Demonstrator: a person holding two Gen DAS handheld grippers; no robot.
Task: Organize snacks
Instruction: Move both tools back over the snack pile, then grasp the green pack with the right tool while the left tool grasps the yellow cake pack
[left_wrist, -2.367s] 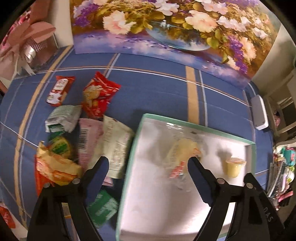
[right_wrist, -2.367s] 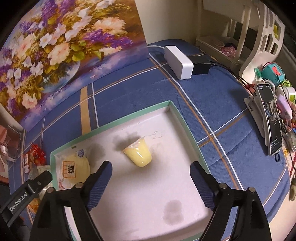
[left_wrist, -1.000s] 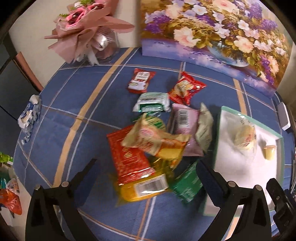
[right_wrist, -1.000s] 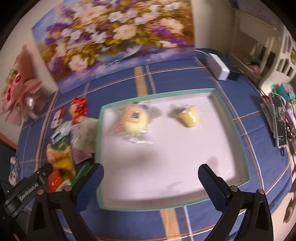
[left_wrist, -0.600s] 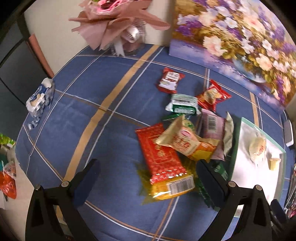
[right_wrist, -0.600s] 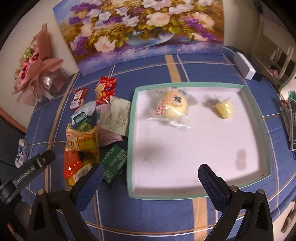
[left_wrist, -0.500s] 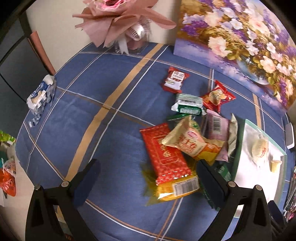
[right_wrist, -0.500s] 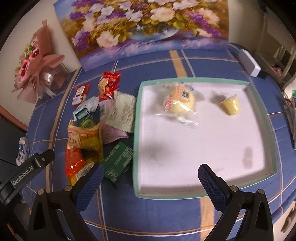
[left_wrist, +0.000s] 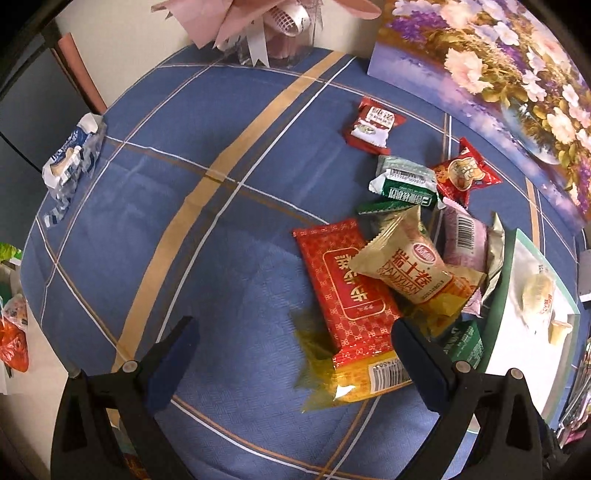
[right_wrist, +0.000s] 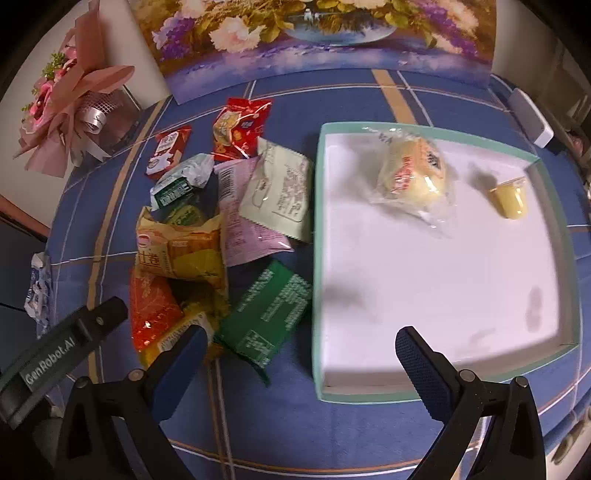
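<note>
It looked like a home living space; a blue plaid tablecloth (left_wrist: 192, 258) covered the table, a floral painting (right_wrist: 317, 33) leaned against the wall, a pink wrapped bouquet (right_wrist: 70, 99) stood beside it; snack packets (right_wrist: 207, 225) lay near a white tray (right_wrist: 424, 395).

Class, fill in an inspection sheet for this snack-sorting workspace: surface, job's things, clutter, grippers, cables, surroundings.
Surface: blue tablecloth with tan and white stripes.
Job's things: green-rimmed tray holds a wrapped bun and a yellow jelly cup, apart from each other; a heap of snack packets lies on the cloth beside the tray.
Clutter: crumpled blue-white wrapper near the table edge.
Grippers: left gripper open, empty; right gripper open, empty.
Cables: nothing seen.
Surroundings: flower painting, pink bouquet, white box.
</note>
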